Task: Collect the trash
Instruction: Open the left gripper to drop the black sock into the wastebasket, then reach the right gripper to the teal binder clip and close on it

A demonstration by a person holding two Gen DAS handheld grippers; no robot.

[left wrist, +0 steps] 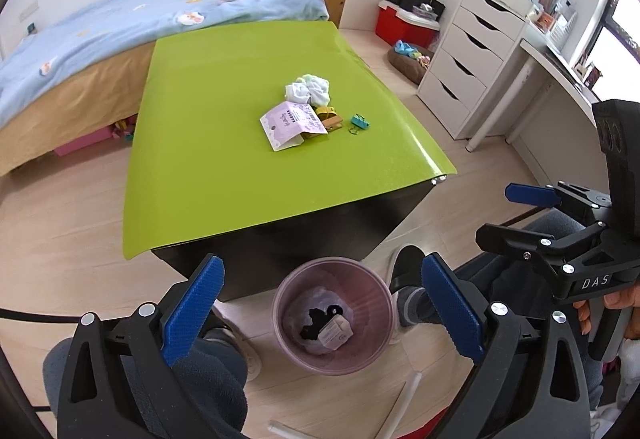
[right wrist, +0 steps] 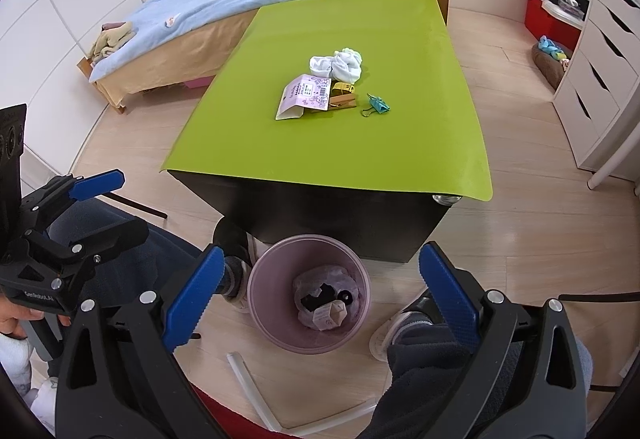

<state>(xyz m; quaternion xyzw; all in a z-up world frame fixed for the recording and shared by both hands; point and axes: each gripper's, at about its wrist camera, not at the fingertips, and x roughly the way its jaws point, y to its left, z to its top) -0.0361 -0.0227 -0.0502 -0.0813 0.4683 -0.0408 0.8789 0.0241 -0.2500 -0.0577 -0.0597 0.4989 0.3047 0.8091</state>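
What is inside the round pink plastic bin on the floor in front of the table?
The round pink plastic bin holds a crumpled translucent bag, some black scraps and a small beige hexagonal box on top. Anything beneath these is covered.

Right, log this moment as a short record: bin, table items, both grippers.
bin: round purple plastic trash bin on the floor by the table, holding a pale carton and dark scraps
table: green mat carrying crumpled white tissue, purple paper packet, wooden clothespin, teal binder clip
left gripper: open, empty, above the bin
right gripper: open, empty
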